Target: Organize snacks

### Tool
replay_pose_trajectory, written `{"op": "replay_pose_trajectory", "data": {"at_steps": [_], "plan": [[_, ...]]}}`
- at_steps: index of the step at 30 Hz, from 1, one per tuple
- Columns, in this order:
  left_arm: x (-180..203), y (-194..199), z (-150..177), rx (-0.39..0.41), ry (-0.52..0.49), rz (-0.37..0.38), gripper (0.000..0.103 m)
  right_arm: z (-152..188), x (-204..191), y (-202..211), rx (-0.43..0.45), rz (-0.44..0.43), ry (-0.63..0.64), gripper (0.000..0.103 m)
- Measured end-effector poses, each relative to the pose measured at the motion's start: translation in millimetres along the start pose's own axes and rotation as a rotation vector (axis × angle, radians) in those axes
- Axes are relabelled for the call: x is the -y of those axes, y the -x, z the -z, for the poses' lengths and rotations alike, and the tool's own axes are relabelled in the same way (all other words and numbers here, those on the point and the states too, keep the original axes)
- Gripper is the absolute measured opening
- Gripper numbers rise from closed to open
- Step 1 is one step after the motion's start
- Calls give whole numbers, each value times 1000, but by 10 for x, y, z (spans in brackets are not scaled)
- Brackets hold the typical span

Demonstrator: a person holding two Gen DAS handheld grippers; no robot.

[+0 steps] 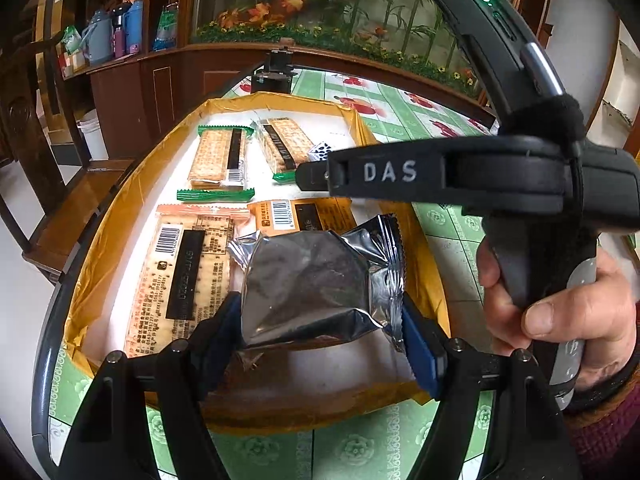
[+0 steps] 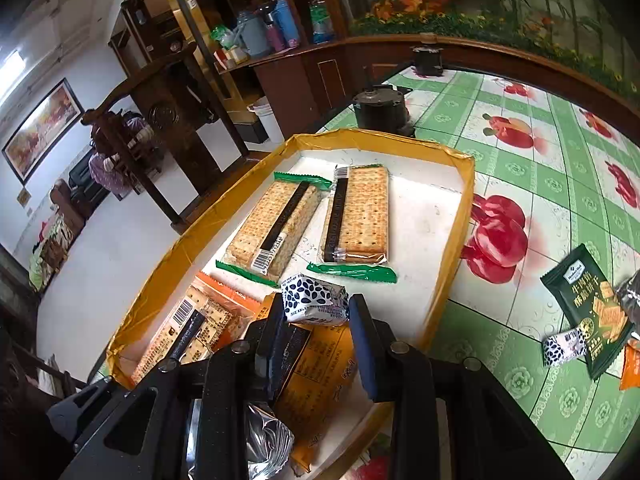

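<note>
My left gripper [image 1: 320, 332] is shut on a silver foil packet [image 1: 316, 284] and holds it over the near end of a yellow-rimmed tray [image 1: 100, 240]. My right gripper [image 2: 316, 314] is shut on a small white packet with a blue pattern [image 2: 314, 300], above the middle of the tray [image 2: 466, 200]. In the left wrist view the right gripper [image 1: 308, 176] reaches in from the right, a hand on its handle. Two green-ended cracker packs [image 2: 276, 228] [image 2: 356, 216] lie side by side at the tray's far end. Two orange packs [image 2: 192, 328] [image 2: 320, 364] lie nearer.
On the green fruit-print tablecloth right of the tray lie a dark green snack bag [image 2: 588, 308], another small patterned packet [image 2: 564, 346] and an orange packet [image 2: 632, 364]. A black round object [image 2: 380, 110] stands just beyond the tray. A wooden chair [image 2: 176, 120] is at the left.
</note>
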State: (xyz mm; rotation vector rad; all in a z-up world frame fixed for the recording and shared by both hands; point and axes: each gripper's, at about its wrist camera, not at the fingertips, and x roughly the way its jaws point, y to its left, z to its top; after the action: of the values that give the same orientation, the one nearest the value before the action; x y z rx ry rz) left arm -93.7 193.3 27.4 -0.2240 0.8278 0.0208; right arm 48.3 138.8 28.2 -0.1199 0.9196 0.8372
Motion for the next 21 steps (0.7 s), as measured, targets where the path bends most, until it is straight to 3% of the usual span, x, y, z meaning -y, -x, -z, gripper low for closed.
{"op": "replay_pose_trajectory", "data": {"at_steps": [7, 12, 21], "plan": [[-3, -19, 6, -10, 3, 5, 77, 28, -65, -20, 1, 14, 34, 34], [0, -38, 5, -19, 4, 7, 79, 38, -67, 38, 22, -33, 36, 55], [-31, -16, -3, -7, 23, 14, 79, 31, 151, 293, 71, -61, -41, 56]]}}
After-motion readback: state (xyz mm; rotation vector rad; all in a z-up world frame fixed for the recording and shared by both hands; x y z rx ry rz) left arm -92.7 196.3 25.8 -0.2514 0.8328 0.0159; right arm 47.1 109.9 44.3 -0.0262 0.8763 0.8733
